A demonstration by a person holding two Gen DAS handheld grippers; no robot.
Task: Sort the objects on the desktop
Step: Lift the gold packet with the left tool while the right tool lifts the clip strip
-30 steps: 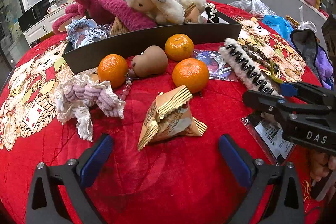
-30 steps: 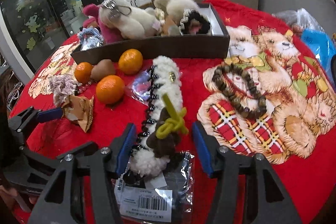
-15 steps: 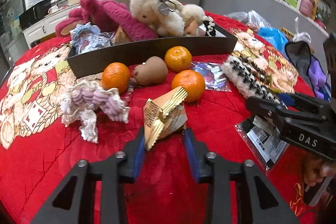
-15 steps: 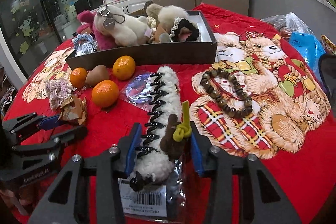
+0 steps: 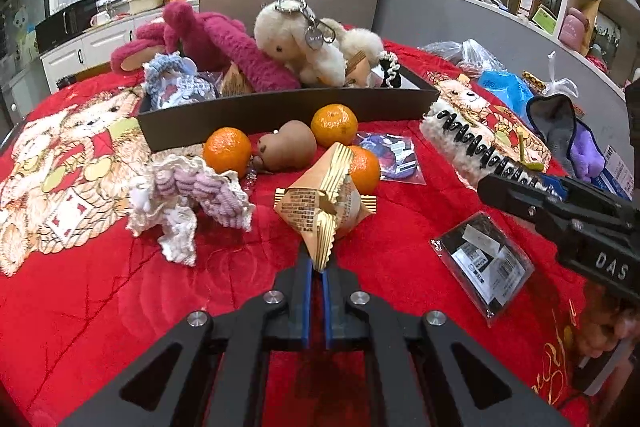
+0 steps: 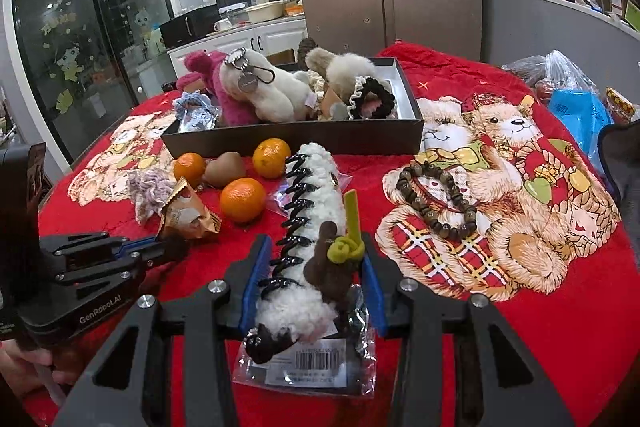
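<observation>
My left gripper (image 5: 316, 267) is shut on the crimped edge of a gold snack packet (image 5: 326, 205) and holds it just above the red cloth; the packet also shows in the right wrist view (image 6: 186, 213). My right gripper (image 6: 312, 267) is shut on a white fluffy hair claw with black teeth (image 6: 312, 223) and lifts it over a clear barcode bag (image 6: 308, 367). A dark box (image 5: 288, 111) at the back holds plush toys (image 5: 296, 43).
Three oranges (image 5: 227, 150) and a brown pear-shaped toy (image 5: 286, 147) lie before the box. A lilac crochet piece (image 5: 188, 191) lies left. A bead bracelet (image 6: 436, 199) lies right. Plastic bags (image 6: 576, 107) crowd the far right edge.
My left gripper closed on the snack packet and lifted it. My right gripper closed on the fluffy hair claw and raised it off the barcode bag.
</observation>
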